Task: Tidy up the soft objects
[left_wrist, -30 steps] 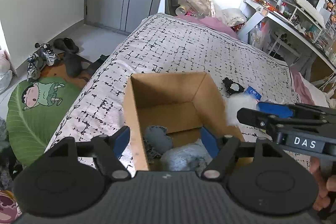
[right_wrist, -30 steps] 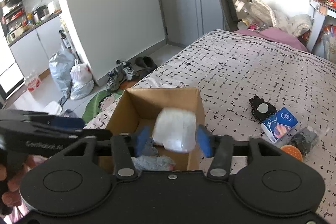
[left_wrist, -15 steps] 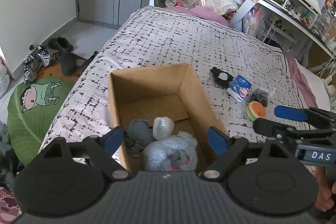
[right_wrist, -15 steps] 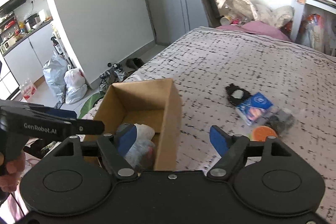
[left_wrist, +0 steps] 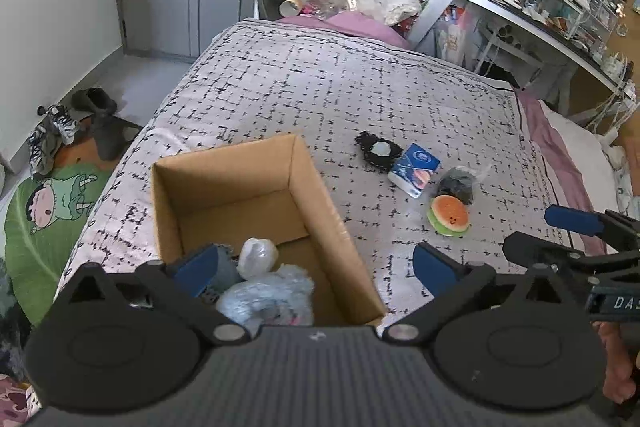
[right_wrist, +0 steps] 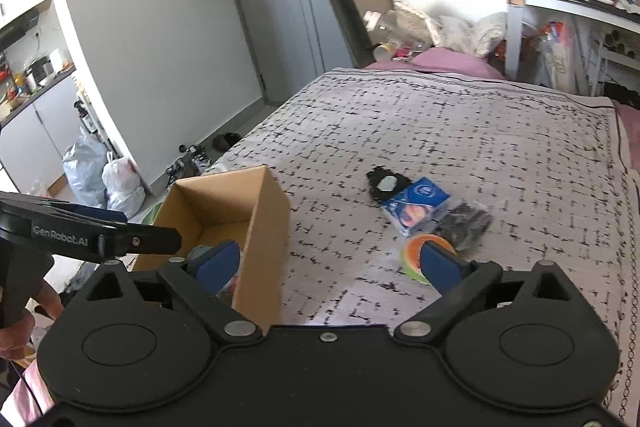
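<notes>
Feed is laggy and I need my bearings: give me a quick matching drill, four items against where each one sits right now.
Items:
1. clear wrapped bundle
2. watermelon toy
3. blue packet
4. sneakers

Places:
A. on the floor beside the bed
B. inside the cardboard box
C. on the bedspread, against the black item with a pale centre
D. on the bedspread, nearest of the loose pile

Pairs: 1-B, 2-D, 3-C, 4-A

I see bare bedspread point(left_wrist: 340, 87) beyond the cardboard box point(left_wrist: 320, 195) and to its right, until four small items cluster point(left_wrist: 416, 171).
</notes>
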A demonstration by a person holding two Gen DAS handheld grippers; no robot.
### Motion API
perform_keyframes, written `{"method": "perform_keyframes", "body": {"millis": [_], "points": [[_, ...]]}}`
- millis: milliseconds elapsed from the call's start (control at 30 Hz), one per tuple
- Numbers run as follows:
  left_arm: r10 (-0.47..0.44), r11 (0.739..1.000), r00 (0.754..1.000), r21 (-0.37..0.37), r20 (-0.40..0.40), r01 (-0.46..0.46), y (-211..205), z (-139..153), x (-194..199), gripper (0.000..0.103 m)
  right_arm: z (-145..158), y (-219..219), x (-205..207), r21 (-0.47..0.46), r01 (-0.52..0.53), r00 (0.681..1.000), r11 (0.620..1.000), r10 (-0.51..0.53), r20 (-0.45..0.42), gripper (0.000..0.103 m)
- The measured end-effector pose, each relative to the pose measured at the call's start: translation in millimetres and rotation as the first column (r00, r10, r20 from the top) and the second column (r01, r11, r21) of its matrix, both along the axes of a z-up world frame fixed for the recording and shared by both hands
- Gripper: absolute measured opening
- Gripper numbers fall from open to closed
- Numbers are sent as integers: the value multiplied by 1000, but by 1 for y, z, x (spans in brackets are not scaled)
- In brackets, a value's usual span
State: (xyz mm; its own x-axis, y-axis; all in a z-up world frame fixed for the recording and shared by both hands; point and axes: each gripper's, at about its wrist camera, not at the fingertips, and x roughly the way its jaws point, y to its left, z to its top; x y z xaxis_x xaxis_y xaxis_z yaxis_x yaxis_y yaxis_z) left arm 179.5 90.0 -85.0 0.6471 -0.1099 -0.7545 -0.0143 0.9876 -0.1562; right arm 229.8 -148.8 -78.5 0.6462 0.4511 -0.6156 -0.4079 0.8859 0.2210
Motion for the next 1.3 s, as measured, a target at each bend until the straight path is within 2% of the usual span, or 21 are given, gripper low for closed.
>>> {"method": "perform_keyframes", "body": {"millis": [233, 567, 967, 1300], "points": [[-50, 999, 999, 7, 2, 50, -17, 8, 7, 103, -6, -20, 4, 15, 33, 999, 999, -32, -23, 98], [-51, 998, 999, 24, 7, 51, -38, 10, 29, 103, -11, -42, 14, -5, 55, 998, 998, -55, -25, 98], [-88, 996, 996, -9, -7, 88, -61, -10, 62, 102, -27, -70, 39, -14, 129, 990, 991, -130, -55, 91], [-183, 983, 983, -7, -8, 183, -94, -28, 88, 99, -39, -90, 58, -22, 175, 982, 984, -176, -73, 88]]}}
